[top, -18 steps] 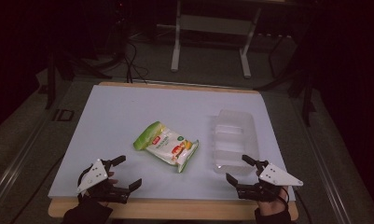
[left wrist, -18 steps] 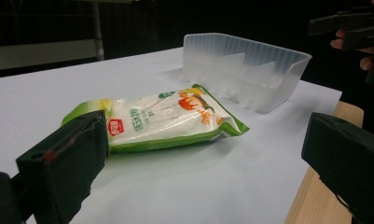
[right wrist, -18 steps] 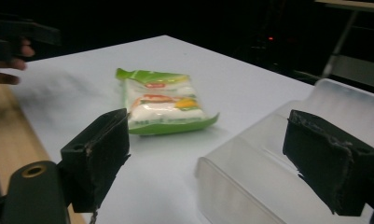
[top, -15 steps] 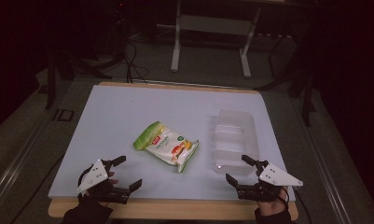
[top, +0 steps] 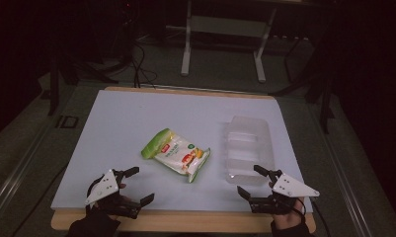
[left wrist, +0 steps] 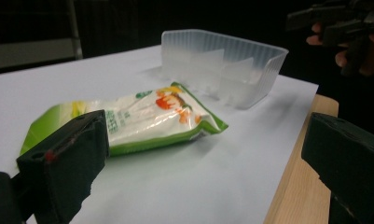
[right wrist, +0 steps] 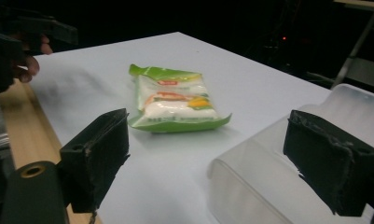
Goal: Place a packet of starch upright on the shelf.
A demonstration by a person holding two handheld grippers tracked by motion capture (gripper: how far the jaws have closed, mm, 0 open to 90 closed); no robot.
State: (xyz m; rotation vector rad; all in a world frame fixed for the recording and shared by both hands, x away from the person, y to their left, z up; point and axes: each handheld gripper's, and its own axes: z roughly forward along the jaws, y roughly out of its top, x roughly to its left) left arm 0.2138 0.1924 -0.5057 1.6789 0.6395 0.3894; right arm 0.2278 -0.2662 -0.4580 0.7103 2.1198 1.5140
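A green and white snack bag lies flat near the middle of the white table top; it also shows in the left gripper view as the bag and in the right gripper view as the bag. To its right stands a clear plastic tray, empty, with low dividers. My left gripper is open near the front left edge, a short way from the bag. My right gripper is open at the front right, just in front of the tray.
A wooden edge runs along the table's front. Behind the table stand a white metal frame and cables on a dark floor. The person's other hand with its gripper shows at the top right of the left gripper view.
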